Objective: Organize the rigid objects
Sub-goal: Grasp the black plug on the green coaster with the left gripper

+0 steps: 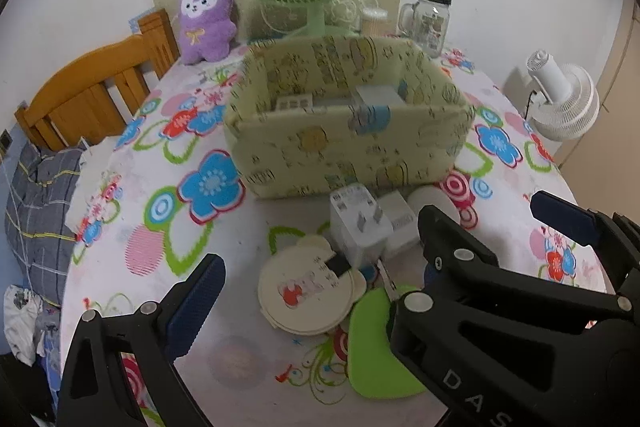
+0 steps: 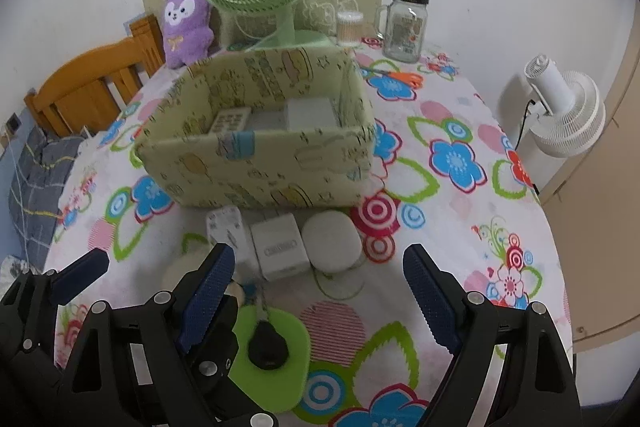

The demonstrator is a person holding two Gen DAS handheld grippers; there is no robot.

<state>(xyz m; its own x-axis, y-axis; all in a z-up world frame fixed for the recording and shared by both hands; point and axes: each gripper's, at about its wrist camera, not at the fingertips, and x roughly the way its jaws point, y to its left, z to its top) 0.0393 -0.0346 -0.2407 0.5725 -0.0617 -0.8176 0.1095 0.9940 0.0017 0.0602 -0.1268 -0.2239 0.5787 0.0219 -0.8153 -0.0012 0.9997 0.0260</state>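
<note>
Both tongs spread, empty: left gripper, right gripper. Ahead, patterned yellow fabric box holds two items; white square charger and neighbours remain outside.

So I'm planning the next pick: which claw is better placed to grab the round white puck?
Right, probably. The right claw is open and points almost straight at the round white puck; the left claw frames the white plug adapter instead.
</note>
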